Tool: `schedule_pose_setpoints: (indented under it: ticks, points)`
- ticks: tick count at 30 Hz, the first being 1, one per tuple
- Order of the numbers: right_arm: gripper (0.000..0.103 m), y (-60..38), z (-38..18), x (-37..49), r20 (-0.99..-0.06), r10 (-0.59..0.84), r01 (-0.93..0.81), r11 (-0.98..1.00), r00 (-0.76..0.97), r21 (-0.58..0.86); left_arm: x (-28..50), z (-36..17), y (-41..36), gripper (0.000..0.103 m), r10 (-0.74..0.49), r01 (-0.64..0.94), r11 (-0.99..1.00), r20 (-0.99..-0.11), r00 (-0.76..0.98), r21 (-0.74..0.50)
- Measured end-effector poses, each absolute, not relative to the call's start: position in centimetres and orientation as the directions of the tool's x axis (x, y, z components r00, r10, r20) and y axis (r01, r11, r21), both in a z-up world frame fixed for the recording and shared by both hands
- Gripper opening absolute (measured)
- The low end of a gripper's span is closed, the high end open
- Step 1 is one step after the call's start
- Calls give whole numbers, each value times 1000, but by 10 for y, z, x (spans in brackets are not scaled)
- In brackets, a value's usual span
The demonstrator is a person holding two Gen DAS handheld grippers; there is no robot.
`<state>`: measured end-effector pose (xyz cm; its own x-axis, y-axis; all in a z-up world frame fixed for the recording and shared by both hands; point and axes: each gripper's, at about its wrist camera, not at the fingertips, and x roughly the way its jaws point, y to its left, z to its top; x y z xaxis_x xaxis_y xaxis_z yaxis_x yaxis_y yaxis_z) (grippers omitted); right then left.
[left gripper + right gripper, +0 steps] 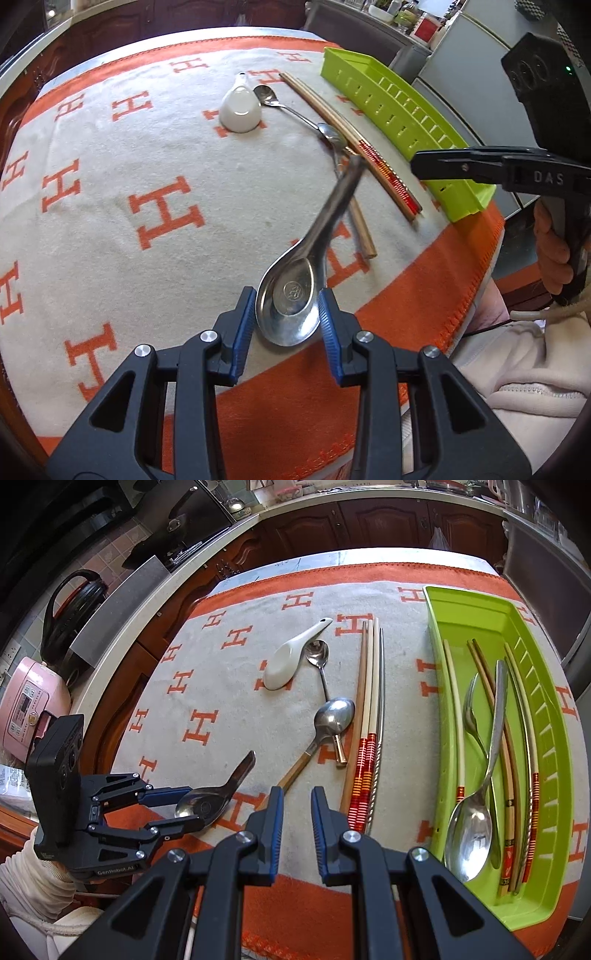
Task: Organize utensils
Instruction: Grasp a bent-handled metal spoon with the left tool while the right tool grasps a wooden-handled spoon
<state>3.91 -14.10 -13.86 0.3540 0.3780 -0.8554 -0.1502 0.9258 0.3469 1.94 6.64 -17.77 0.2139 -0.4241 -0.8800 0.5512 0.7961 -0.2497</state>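
My left gripper is shut on the bowl of a steel soup spoon and holds it above the cloth; it also shows in the right wrist view. My right gripper is open and empty above the cloth's near edge; it also shows in the left wrist view, in front of the green tray. The green tray at the right holds chopsticks, a fork and a large spoon. On the cloth lie a white ceramic spoon, a small steel spoon, a wooden-handled spoon and chopsticks.
The table carries an orange-and-cream H-patterned cloth. A kitchen counter with a pink rice cooker and a black pot runs along the left. Dark cabinets stand behind the table.
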Motion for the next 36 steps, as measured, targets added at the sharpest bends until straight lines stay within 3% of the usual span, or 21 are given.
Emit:
schedule_pose_setpoints:
  ticks: [1,3,5,14,20,27,36]
  points:
    - [15,-140,-140,39,-857,377,-149,926,352,346,20,-178,66,28,-426,546,799,-878,220,-252]
    - [15,-139,-142,39,-859,375,-147,927,349,345,20,-179,67,12,-429,524,811,-874,229,-261]
    - [15,-138,-144,38,-859,380,-145,925,343,352,21,-180,68,8,-435,499,821,-870,233,-277]
    - [15,-139,-147,49,-854,372,-115,928,363,355,24,-181,58,8,-425,433,854,-868,257,-289]
    - [15,-139,-159,64,-855,370,-71,926,364,371,30,-177,53,0,-418,376,875,-866,273,-304]
    - [15,-127,-178,79,-873,344,-9,931,347,364,34,-173,63,0,-373,283,915,-870,321,-288]
    - [23,-89,-178,88,-905,119,11,991,409,136,45,-170,89,0,-369,176,929,-854,366,-326]
